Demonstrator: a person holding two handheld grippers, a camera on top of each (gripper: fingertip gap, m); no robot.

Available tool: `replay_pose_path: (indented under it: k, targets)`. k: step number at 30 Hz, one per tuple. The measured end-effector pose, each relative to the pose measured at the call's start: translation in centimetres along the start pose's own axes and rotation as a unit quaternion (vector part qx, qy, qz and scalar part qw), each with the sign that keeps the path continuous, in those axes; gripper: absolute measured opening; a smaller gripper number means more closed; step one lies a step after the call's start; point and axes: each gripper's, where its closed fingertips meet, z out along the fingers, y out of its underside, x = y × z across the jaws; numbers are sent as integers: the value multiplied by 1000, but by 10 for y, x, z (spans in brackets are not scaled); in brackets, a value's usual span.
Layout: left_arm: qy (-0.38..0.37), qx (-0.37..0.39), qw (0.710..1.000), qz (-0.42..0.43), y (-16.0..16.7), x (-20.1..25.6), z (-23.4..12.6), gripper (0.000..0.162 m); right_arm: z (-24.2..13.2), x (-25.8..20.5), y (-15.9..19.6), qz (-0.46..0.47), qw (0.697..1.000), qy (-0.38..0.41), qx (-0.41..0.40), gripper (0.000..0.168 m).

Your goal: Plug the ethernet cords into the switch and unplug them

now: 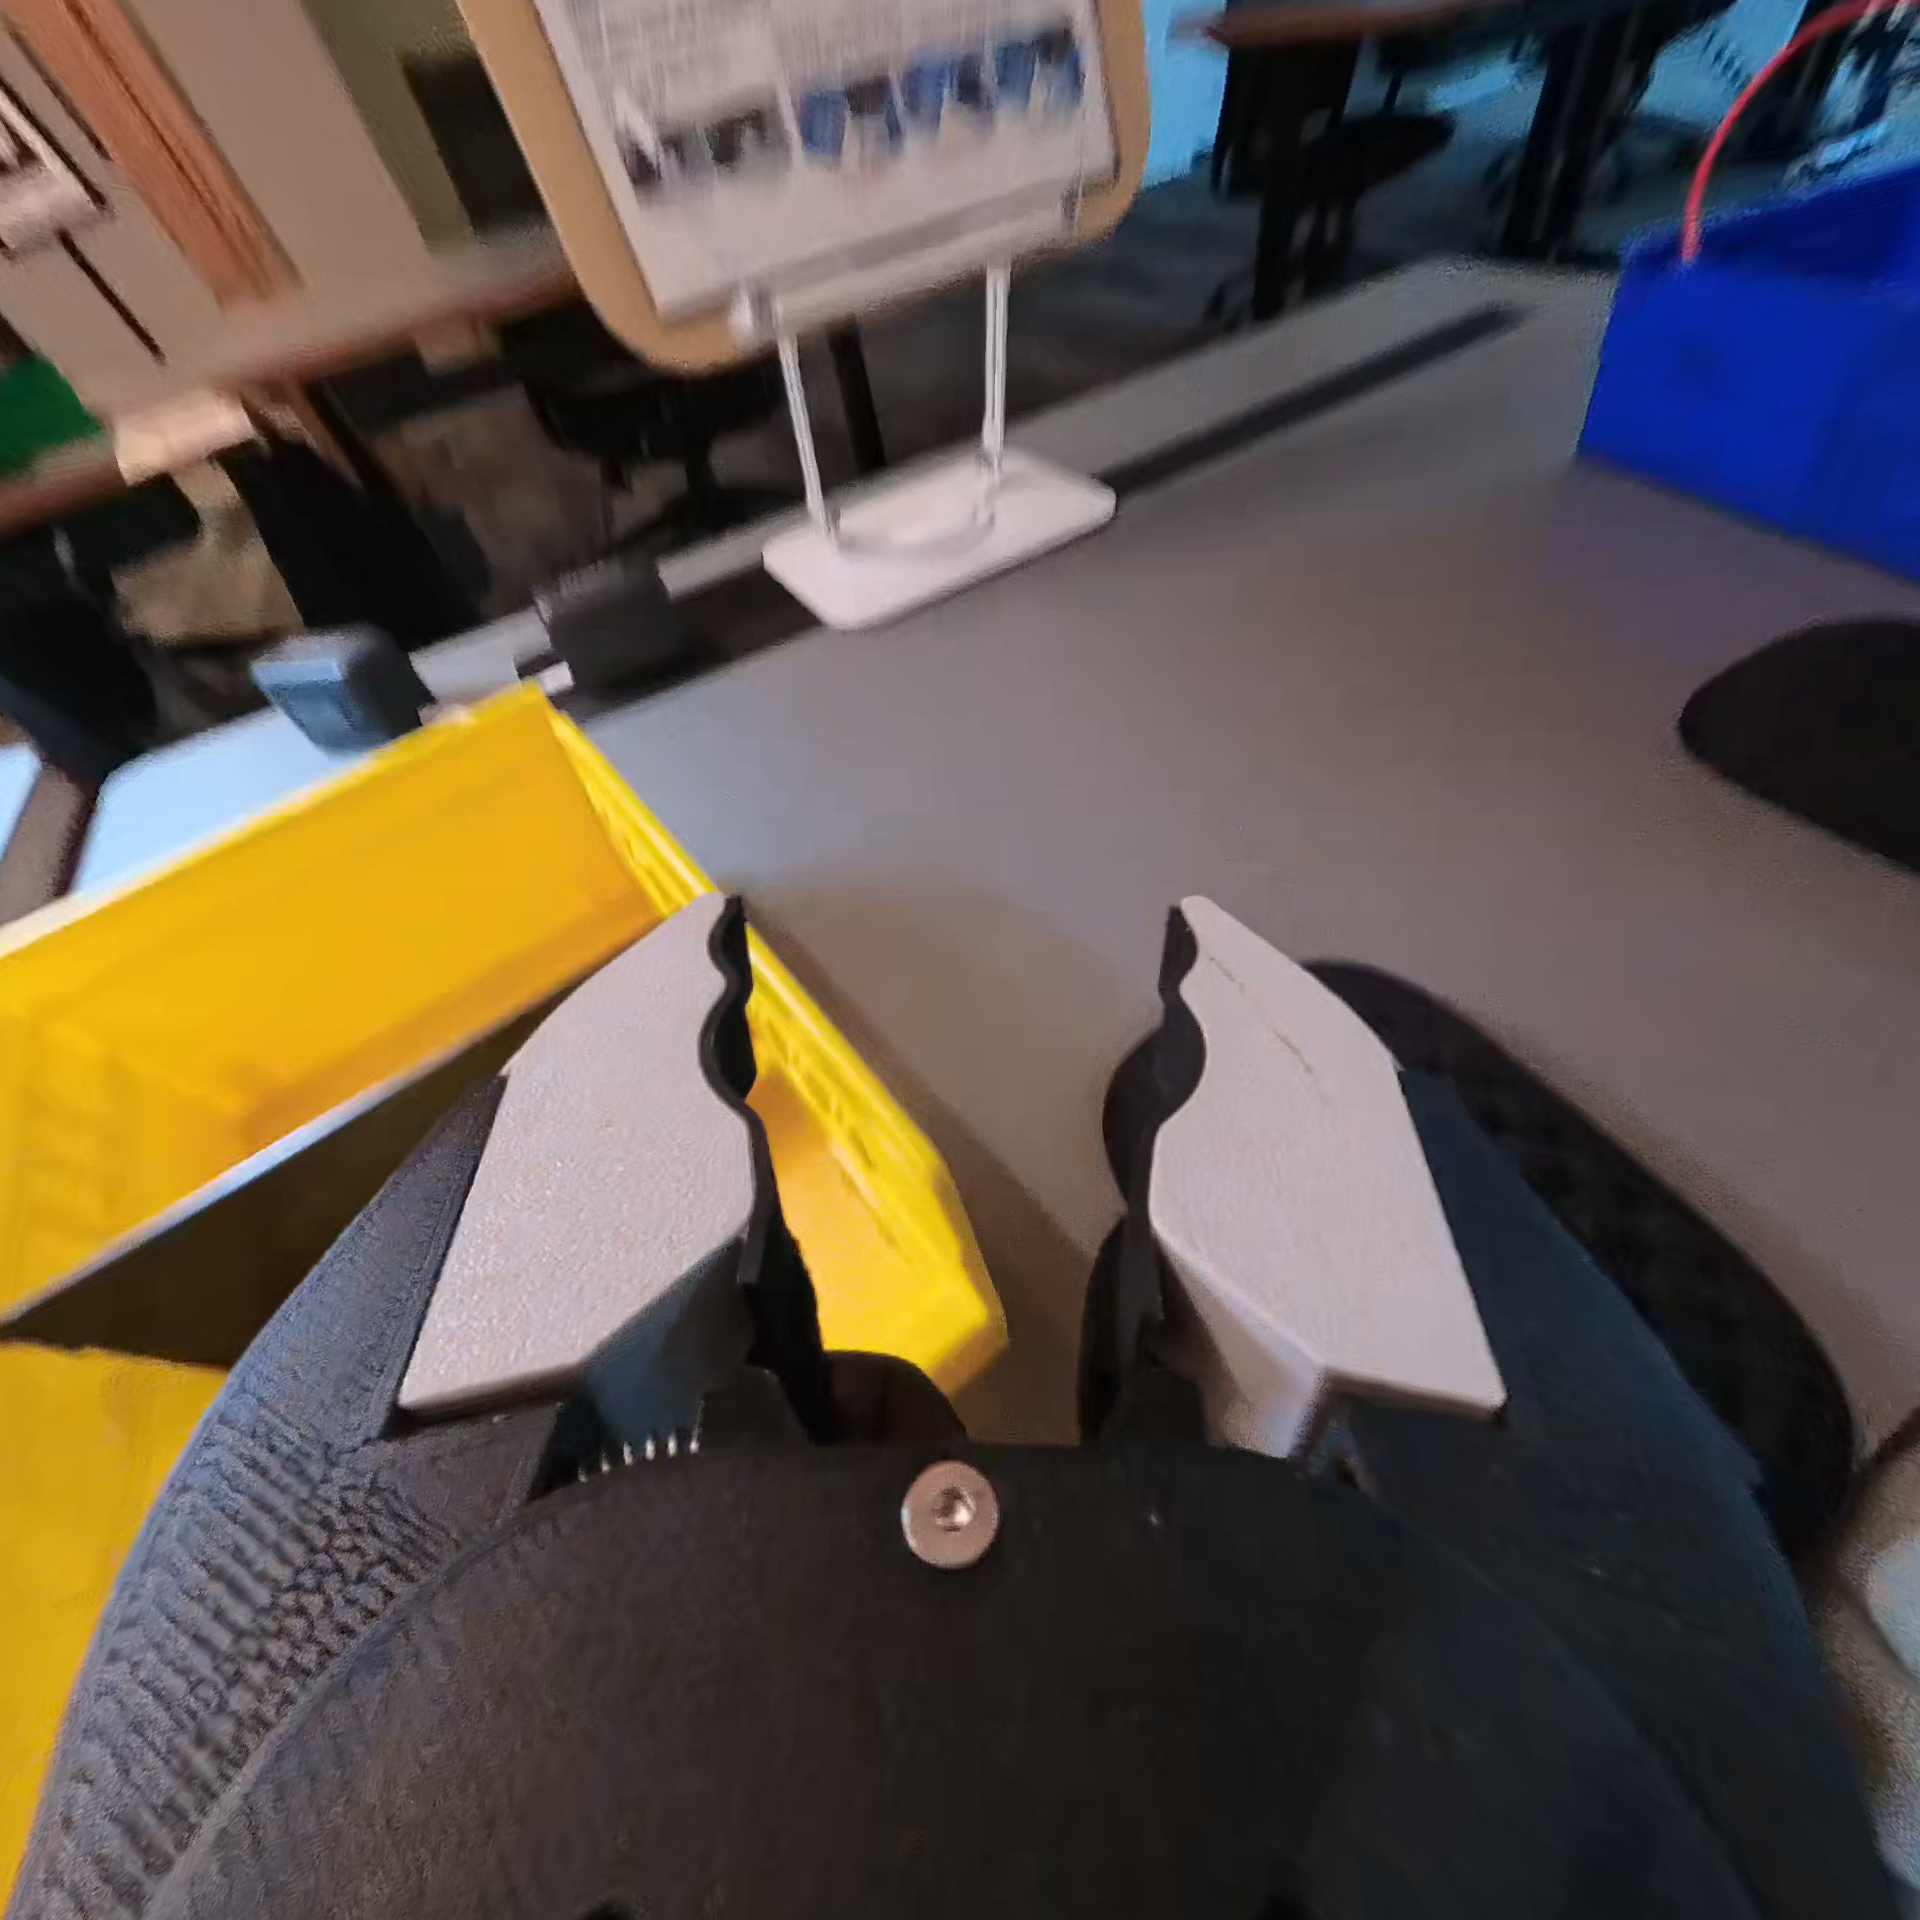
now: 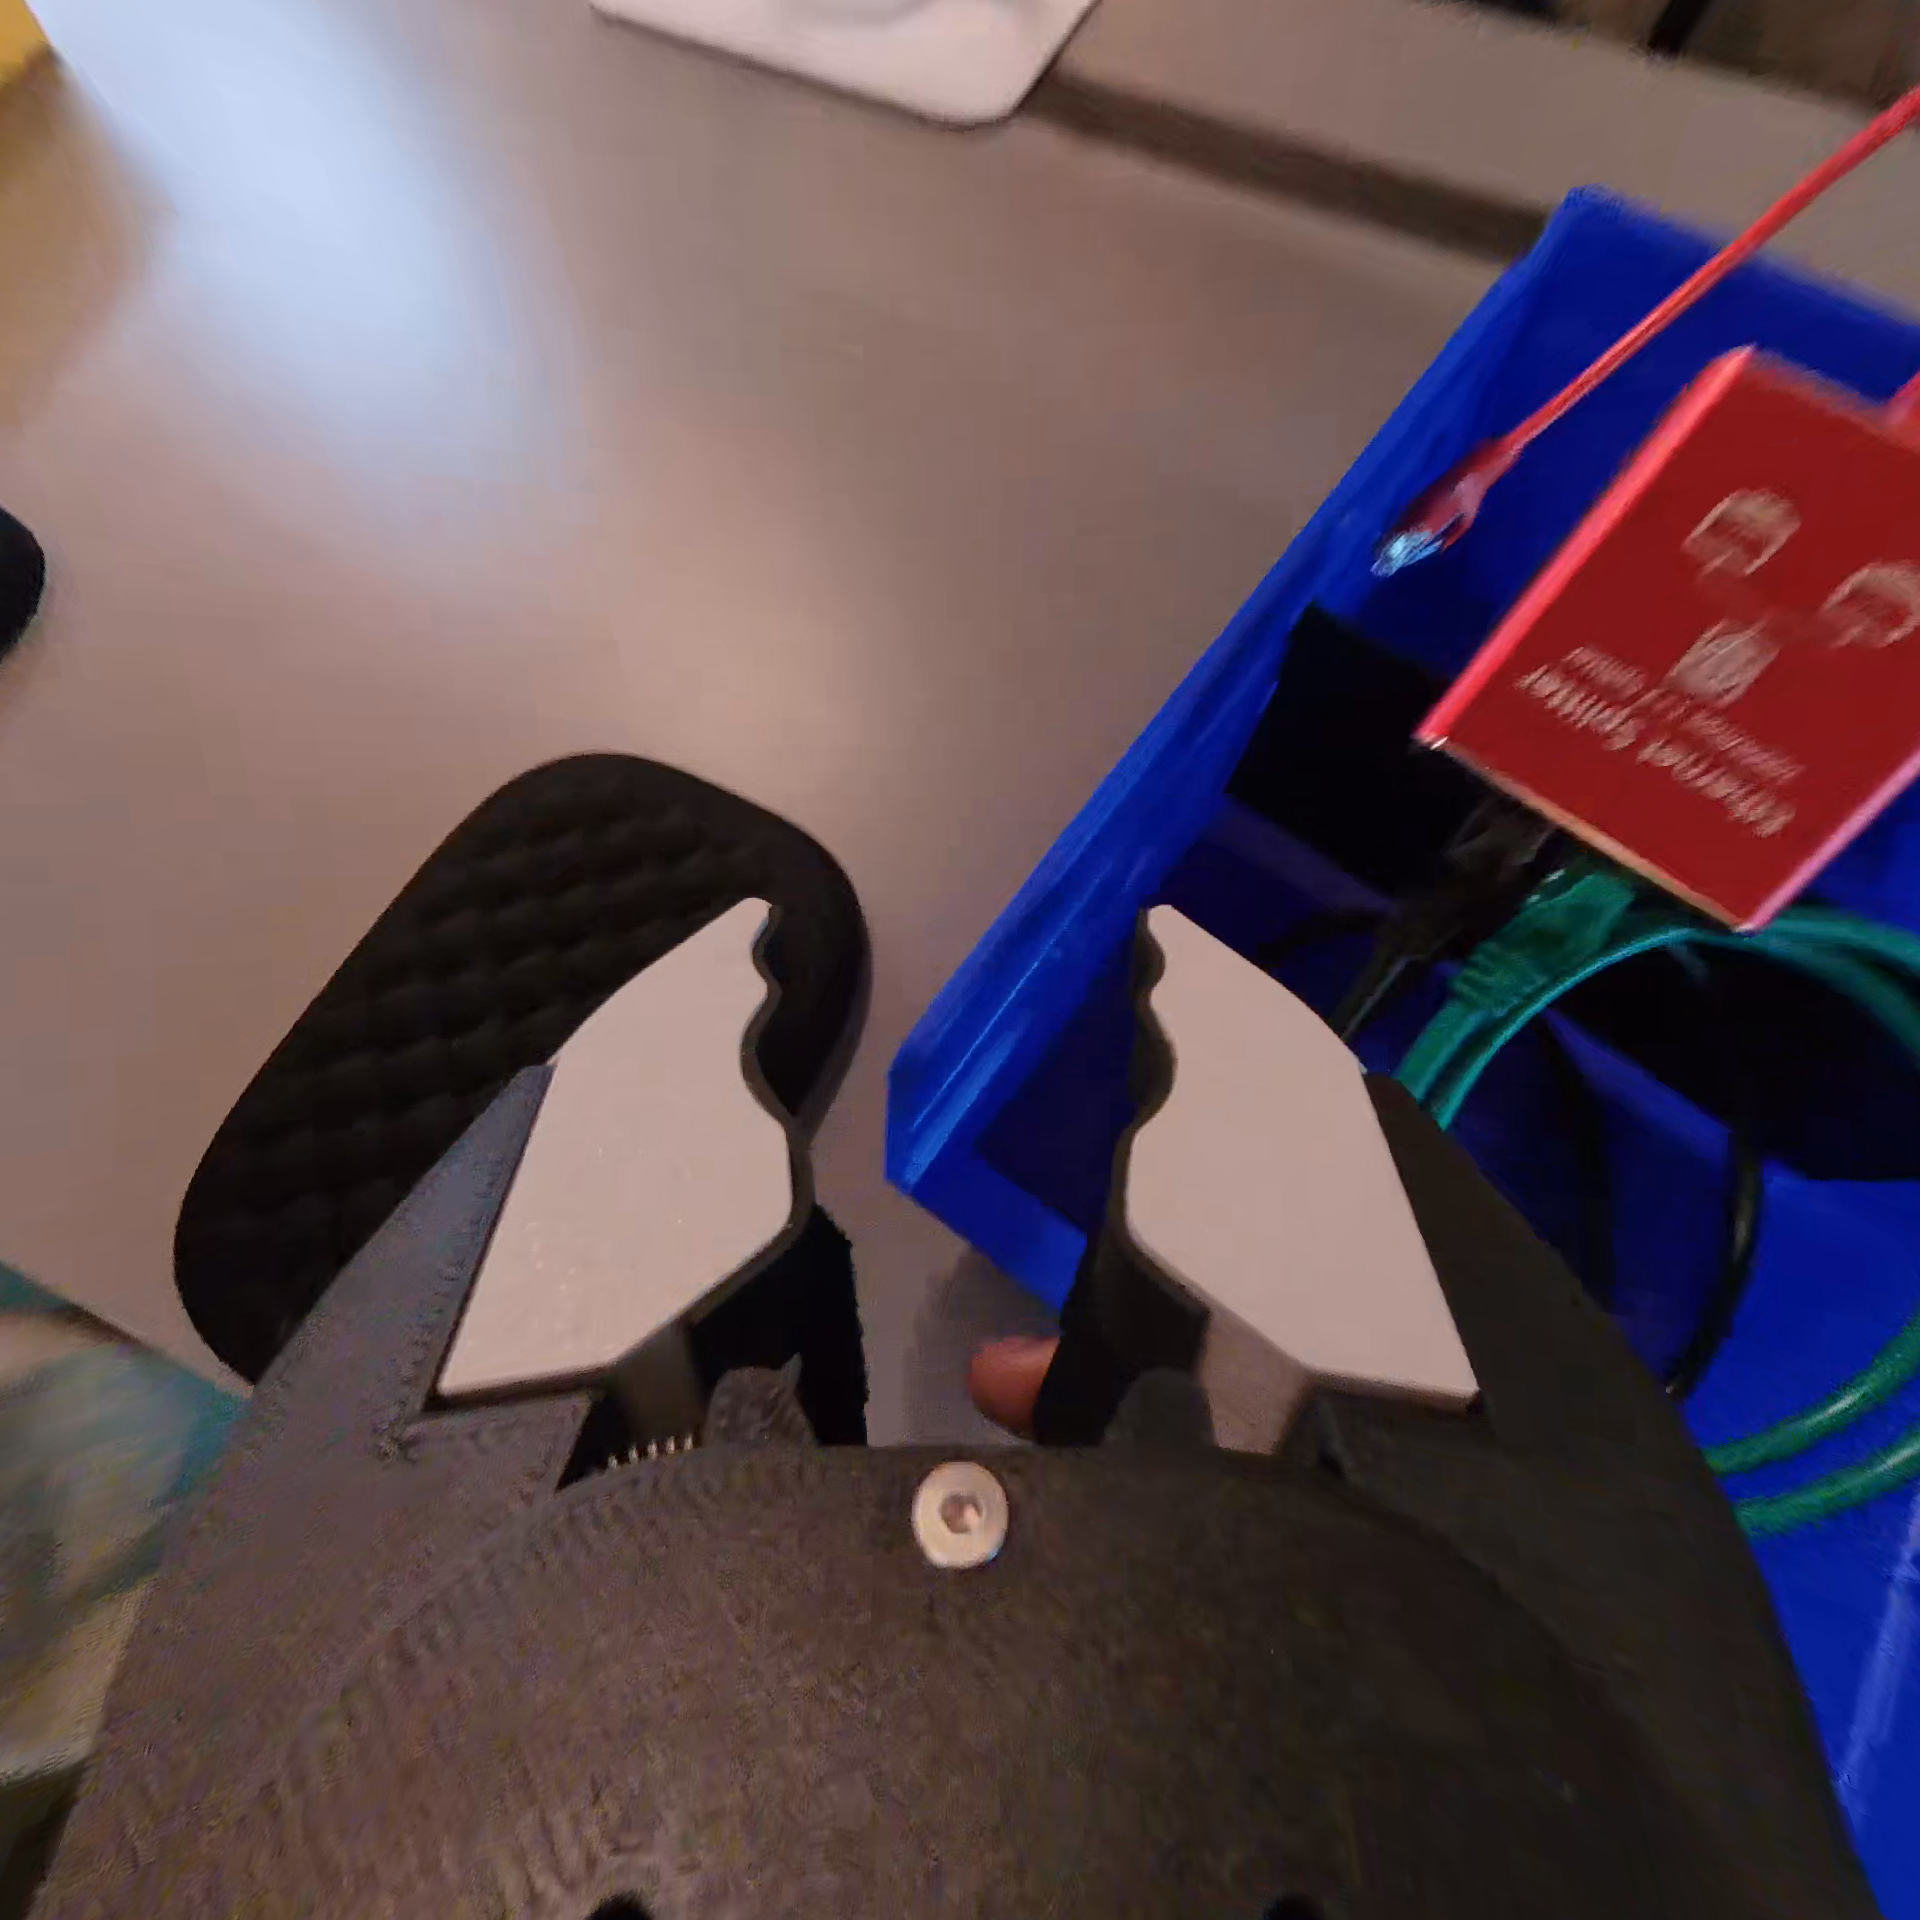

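Starting with the left wrist view: your left tongs (image 1: 956, 914) stand released with a clear gap, holding nothing, hovering above the grey tabletop (image 1: 1299, 748) at the yellow bin's (image 1: 312, 987) near corner. The blue bin (image 1: 1766, 395) sits toward the tabletop's far right edge, a red cord (image 1: 1745, 135) arching out of it. No switch shows here.

In the right wrist view, your right tongs (image 2: 956, 925) are likewise spread and empty, their right finger over the blue bin's (image 2: 1195, 831) near corner. Inside lie a red box (image 2: 1704, 644), likely the switch or its packaging, the red cord (image 2: 1662, 301) with its clear plug (image 2: 1423, 520) dangling at the bin's wall, and coiled green cords (image 2: 1558, 997).

Expect the cords to be light, limp and springy; they will slide if you pinch the jacket. Take the stiff boot just behind the plug, sparing the brittle latch tab. The box looks light and apt to skid, so steady it.
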Motion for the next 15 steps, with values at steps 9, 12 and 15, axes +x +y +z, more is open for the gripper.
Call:
replay_pose_path:
  k: [9,12,15]
  targets:
    - [-107,-115,985,74,75,-19,39,43,26,12,13,-5,997,61,-37,30]
    - [-100,-93,989,51,71,-23,47,32,29,16,10,-26,996,72,-38,28]
    - [-96,-79,992,36,67,-25,57,33,38,17,4,-43,996,74,-41,27]
